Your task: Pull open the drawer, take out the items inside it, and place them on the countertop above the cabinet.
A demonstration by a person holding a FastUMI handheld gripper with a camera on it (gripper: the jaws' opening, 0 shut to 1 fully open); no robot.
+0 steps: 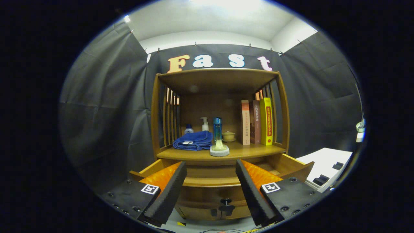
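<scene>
Seen from the gripper view, the gripper (211,168) has its two fingers spread wide apart with nothing between them, one finger (168,191) on the left and the other on the right, both angled inward toward a wooden cabinet (220,81) straight ahead. The cabinet's drawer (213,181) is pulled out toward the camera, and its front edge runs across the gap between the fingers; the inside of the drawer is mostly hidden behind the fingers, so what it holds cannot be told. Below the drawer, a dark knob (226,203) sits on the lower cabinet front. Just above the open drawer is the countertop (252,150), a wooden shelf surface. On it, at the left, lies a folded blue towel (193,140). Just beside the towel stands a tall blue bottle (217,129), upright on a round pale pad (219,150) near the shelf's front edge. Behind them are a small bottle with a blue cap (189,129), a white pump bottle (204,124), and a small lidded cup (228,136). At the right, three books (257,121) stand upright side by side, touching.
</scene>
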